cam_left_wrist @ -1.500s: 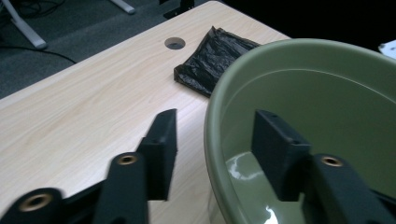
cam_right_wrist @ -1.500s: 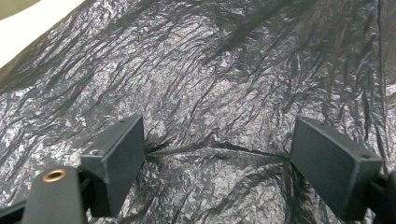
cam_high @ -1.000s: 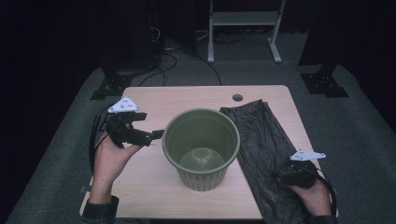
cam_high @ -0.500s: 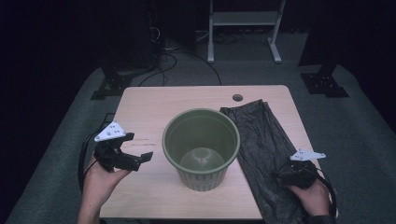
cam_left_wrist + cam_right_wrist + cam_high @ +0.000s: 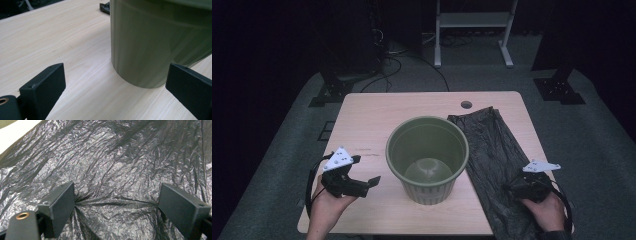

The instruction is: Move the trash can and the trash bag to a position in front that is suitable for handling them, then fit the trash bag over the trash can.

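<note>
**Empty green bin between two open grippers, bin bag laid out at the right**

High view: an olive-green waste bin is seen standing upright and empty near the middle of a pale wooden tabletop. A crumpled black bin bag is spread flat just beside it on the right, running from the far edge to the near edge. The left gripper is held low near the bin's left side, its fingers pointed toward the bin wall. The right gripper is rested on the near part of the bag.

Left gripper view: the fingers are seen spread wide with nothing between them; the bin's ribbed wall stands just ahead on bare wood, apparently so the bin can be steadied.

Right gripper view: the fingers are spread wide and pressed onto the bag. A ridge of plastic is gathered between them, probably in readiness for a pinch, though nothing is clamped yet.
</note>
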A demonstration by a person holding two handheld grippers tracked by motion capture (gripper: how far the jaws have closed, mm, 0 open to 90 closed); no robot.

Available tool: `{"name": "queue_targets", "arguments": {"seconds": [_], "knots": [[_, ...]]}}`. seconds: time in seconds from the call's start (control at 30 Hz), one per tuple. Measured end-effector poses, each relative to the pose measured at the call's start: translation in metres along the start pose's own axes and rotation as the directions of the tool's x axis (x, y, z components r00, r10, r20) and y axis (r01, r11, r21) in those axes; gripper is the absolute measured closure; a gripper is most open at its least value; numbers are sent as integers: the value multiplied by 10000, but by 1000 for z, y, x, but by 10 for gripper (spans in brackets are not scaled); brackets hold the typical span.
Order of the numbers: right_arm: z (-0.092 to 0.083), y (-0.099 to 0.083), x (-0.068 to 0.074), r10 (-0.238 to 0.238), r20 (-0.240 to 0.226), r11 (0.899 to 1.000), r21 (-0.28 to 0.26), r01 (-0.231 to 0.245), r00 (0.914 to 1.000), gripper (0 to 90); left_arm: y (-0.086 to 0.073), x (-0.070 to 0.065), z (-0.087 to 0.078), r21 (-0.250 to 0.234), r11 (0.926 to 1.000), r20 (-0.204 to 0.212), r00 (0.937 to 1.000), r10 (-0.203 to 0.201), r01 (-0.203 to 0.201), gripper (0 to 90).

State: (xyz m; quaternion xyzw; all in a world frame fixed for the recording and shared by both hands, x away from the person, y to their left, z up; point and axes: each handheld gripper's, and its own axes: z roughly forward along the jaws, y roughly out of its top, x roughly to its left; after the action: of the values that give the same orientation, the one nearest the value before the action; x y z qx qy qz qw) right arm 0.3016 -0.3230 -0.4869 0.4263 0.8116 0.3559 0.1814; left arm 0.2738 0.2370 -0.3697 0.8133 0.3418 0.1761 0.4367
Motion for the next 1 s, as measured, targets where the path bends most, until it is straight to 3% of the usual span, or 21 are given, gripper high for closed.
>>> {"name": "queue_targets", "arguments": {"seconds": [0.23,0.33,0.57,0.83,1.0], "knots": [[0,0,0,-4,-8,10000,22,4,10000,122,-19,-3,17,101,9998,-259,9995,164,-161,14],[0,0,0,8,-8,10000,19,-8,10000,122,-29,-3,24,-191,9997,-384,9992,147,-154,14],[0,0,0,-2,-17,10000,20,2,10000,124,-48,-4,45,-76,9993,-312,9988,372,-374,14],[0,0,0,-6,-19,10000,18,6,10000,124,-63,-5,70,710,9963,-111,9987,499,-490,14],[0,0,0,-10,-15,10000,-6,10,10000,136,-69,-1,76,1005,9942,-126,9992,392,-377,14]]}}
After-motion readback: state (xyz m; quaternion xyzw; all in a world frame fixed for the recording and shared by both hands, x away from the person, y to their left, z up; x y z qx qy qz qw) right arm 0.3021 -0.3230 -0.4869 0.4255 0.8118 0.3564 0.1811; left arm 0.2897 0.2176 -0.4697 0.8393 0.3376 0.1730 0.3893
